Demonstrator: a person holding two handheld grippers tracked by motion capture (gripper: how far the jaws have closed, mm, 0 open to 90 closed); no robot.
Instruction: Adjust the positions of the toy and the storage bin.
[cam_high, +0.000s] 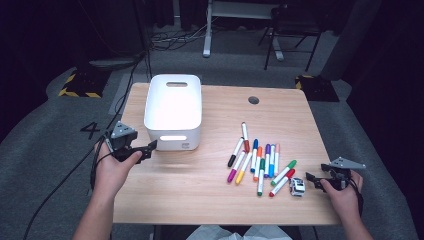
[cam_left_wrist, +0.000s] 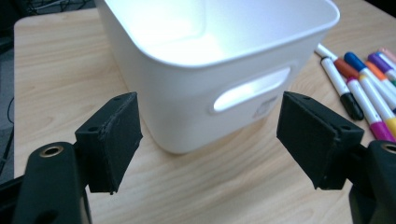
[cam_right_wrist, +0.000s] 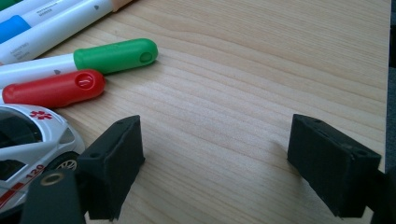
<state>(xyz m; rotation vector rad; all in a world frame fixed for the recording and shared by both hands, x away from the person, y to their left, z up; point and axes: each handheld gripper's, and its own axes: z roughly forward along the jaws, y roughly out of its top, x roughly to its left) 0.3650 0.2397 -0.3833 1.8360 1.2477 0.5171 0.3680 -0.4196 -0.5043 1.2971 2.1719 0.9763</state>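
The person's two arms are coming in from the bottom of the high view, one on each side and far apart. The left hand (cam_high: 116, 167) is holding the left gripper (cam_high: 150, 147), which is pointing to the right. Its black fingers (cam_left_wrist: 112, 140) are standing wide apart with nothing between them. The right hand (cam_high: 342, 192) is holding the right gripper (cam_high: 311, 178), which is pointing to the left. Its fingers (cam_right_wrist: 116, 161) are also standing wide apart and are gripping nothing. Both wrists are sitting low and level.
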